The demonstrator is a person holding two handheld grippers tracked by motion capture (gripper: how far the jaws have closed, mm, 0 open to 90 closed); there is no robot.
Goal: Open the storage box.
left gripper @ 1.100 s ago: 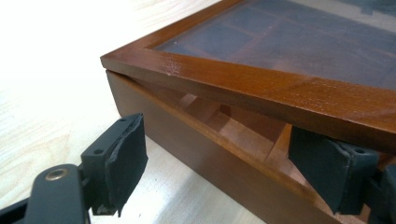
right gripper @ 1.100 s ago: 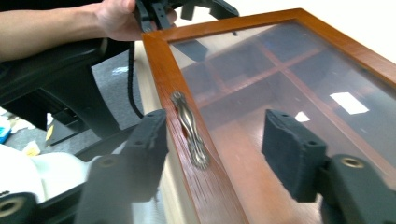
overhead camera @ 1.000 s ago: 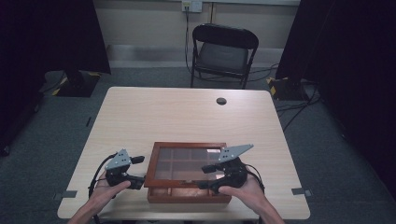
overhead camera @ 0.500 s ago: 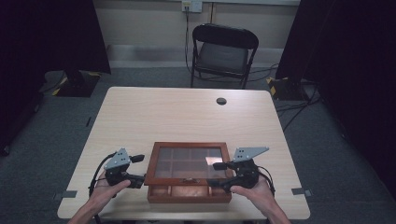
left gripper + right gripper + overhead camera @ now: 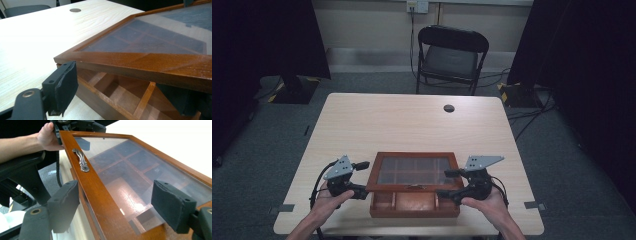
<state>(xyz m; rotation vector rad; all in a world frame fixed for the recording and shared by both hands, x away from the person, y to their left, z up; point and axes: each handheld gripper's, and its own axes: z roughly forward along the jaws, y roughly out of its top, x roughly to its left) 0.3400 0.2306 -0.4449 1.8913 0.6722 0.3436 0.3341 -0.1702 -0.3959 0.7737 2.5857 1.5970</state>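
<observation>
A brown wooden box with divided compartments stands at the table's near edge, its glass-paned lid tilted up at the front. My left gripper is at the lid's front left corner. In the left gripper view its jaws stand apart below the raised lid, over the compartments; I cannot tell whether they touch it. My right gripper is at the front right. Its jaws have just been opening and straddle the lid's front rail without pressing it. A metal handle sits on that rail.
The pale wood table stretches beyond the box, with a dark round grommet near its far edge. A black folding chair stands behind the table. Cables lie on the grey floor, and dark curtains hang at both sides.
My right gripper has slid to the right, from over the lid's front right part to its right end, and its jaws have widened. The left gripper and the raised lid have kept their places.
</observation>
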